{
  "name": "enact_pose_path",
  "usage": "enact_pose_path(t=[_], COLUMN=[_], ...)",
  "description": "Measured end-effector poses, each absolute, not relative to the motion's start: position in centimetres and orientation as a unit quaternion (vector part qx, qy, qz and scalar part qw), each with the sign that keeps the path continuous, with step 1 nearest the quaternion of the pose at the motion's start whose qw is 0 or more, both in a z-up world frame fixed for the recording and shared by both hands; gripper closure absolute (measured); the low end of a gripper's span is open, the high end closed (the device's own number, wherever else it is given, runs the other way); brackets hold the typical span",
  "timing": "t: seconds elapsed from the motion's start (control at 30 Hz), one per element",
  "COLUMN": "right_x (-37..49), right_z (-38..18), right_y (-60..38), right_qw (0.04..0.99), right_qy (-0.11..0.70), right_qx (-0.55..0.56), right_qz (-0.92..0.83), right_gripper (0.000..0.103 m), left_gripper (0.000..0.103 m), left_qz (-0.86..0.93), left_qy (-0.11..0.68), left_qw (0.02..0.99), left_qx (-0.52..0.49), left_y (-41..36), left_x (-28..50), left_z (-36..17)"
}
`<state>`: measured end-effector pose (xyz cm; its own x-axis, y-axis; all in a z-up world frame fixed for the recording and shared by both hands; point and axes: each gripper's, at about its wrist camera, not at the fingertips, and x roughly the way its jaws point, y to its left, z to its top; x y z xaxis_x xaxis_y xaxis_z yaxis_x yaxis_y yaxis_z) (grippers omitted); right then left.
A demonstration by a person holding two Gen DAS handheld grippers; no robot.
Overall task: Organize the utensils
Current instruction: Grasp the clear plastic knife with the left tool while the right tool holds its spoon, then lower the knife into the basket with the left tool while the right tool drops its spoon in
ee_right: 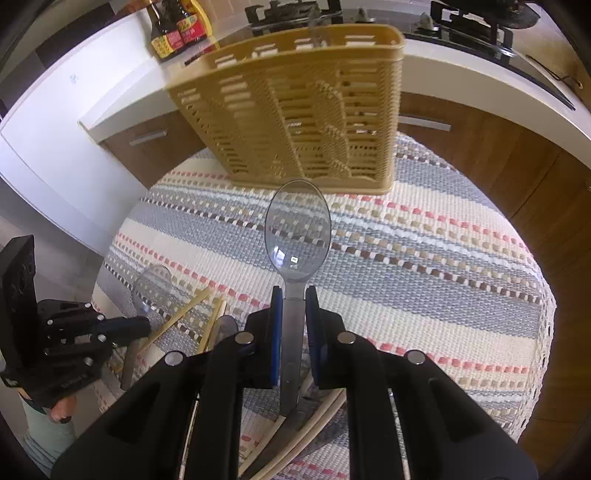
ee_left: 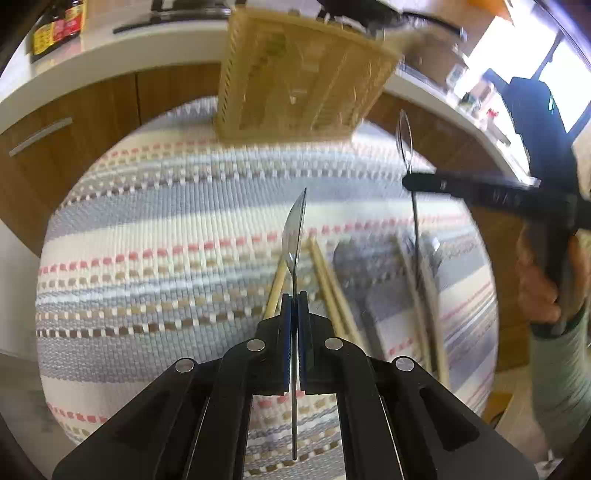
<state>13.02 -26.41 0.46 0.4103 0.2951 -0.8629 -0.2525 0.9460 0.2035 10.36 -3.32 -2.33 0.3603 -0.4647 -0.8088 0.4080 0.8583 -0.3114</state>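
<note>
My left gripper [ee_left: 294, 297] is shut on the handle of a clear plastic spoon [ee_left: 295, 229], seen edge-on above the striped cloth [ee_left: 166, 240]. My right gripper [ee_right: 294, 293] is shut on the handle of a second clear spoon [ee_right: 297, 229], its bowl facing up just in front of the tan slotted utensil basket [ee_right: 295, 110]. The basket [ee_left: 295, 74] stands upright at the cloth's far edge. Wooden chopsticks [ee_left: 332, 288] and other utensils [ee_left: 417, 295] lie on the cloth below both grippers. The right gripper [ee_left: 410, 182] shows at the right of the left wrist view; the left gripper [ee_right: 144, 325] shows low left of the right wrist view.
A white counter [ee_right: 461, 59] with a gas hob [ee_right: 480, 29] and sauce bottles [ee_right: 177, 29] runs behind the basket, with wooden cabinet doors [ee_right: 461, 155] below. The cloth [ee_right: 424, 258] covers a round table. A person's hand [ee_left: 539, 280] holds the right gripper's handle.
</note>
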Motion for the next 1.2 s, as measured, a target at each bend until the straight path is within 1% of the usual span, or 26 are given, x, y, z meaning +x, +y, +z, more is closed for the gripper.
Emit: enact_pose_path(t=[0.2,0.33,0.43,0.53,0.7,0.77,0.87,0.97,1.2], right_x=[11.7,10.9,10.7,11.8,15.4,16.8,19.0,21.3,23.2], right_z=[5.8,10.8,13.7,16.2,17.9,17.9,17.0,15.4,11.8], right_y=[-28.8,-29.5,-29.2,-28.4,-27.9,-28.2,-28.4,-28.0,-26.8], right_qw=[0.878,0.913,0.934,0.951,0.970,0.974,0.978,0.979,0.979], right_qy=[0.445,0.367,0.313,0.268,0.215,0.202,0.185,0.186,0.189], right_qx=[0.027,0.015,0.002,-0.011,-0.015,-0.002,0.011,0.006,-0.029], right_qz=[0.177,0.177,0.172,0.154,0.110,0.105,0.099,0.089,0.069], right_gripper=[0.093,0.093,0.093,0.093,0.093,0.093,0.093,0.093,0.092], left_gripper=[0.102,0.102,0.102,0.102,0.102,0.102,0.102,0.102,0.102], left_qz=[-0.276,-0.274,-0.270,-0.257,-0.227,-0.221,-0.221,-0.213,-0.200], left_qy=[0.414,0.334,0.286,0.246,0.169,0.154,0.145,0.144,0.142], left_qw=[0.866,0.900,0.918,0.933,0.959,0.963,0.963,0.963,0.966], left_qx=[-0.046,-0.054,-0.058,-0.053,-0.018,-0.016,-0.049,-0.076,-0.078], left_y=[-2.6,-2.9,-3.7,-4.7,-7.1,-7.6,-7.2,-6.7,-6.6], left_x=[10.5,11.4,12.8,14.6,17.3,18.5,21.1,23.4,25.8], left_z=[4.7,10.6,13.7,15.6,16.1,15.9,15.3,14.2,11.1])
